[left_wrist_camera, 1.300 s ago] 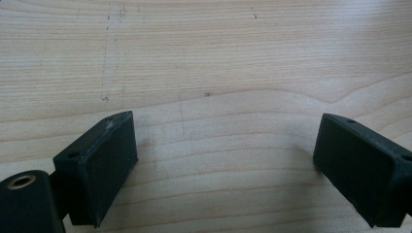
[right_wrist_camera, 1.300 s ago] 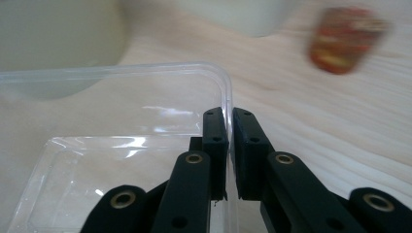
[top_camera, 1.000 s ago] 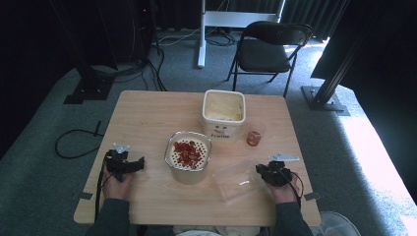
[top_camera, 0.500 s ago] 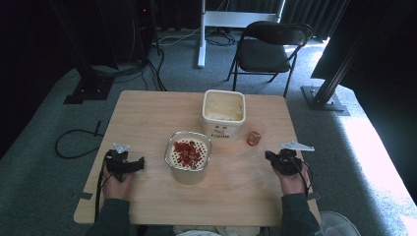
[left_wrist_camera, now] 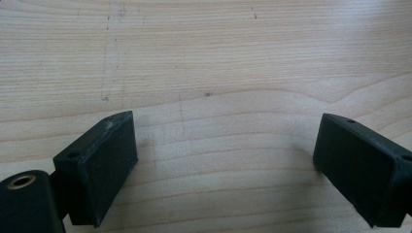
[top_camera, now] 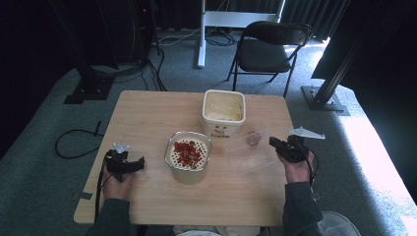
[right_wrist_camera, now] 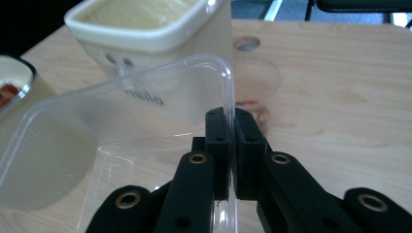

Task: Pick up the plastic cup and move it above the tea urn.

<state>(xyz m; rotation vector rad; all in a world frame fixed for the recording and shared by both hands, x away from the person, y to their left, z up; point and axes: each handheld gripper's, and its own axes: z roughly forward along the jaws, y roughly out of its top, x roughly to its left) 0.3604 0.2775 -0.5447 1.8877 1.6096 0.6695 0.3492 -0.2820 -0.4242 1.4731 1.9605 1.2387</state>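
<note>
The right tool [right_wrist_camera: 232, 145] pinches the edge of a clear, rectangular plastic lid [right_wrist_camera: 121, 131], holding it off the pale wooden worktop [top_camera: 147, 118] at about four o'clock from the cream square tub [top_camera: 223, 112]. A round metal bowl of red pieces [top_camera: 188, 156] sits at the tub's seven o'clock. The left tool [left_wrist_camera: 223, 160] stands wide, with nothing between its pads.

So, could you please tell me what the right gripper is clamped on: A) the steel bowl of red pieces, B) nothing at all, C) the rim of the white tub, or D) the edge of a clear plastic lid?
D: the right gripper has its jaws shut on the edge of the clear plastic lid, in front of the white tub.
</note>
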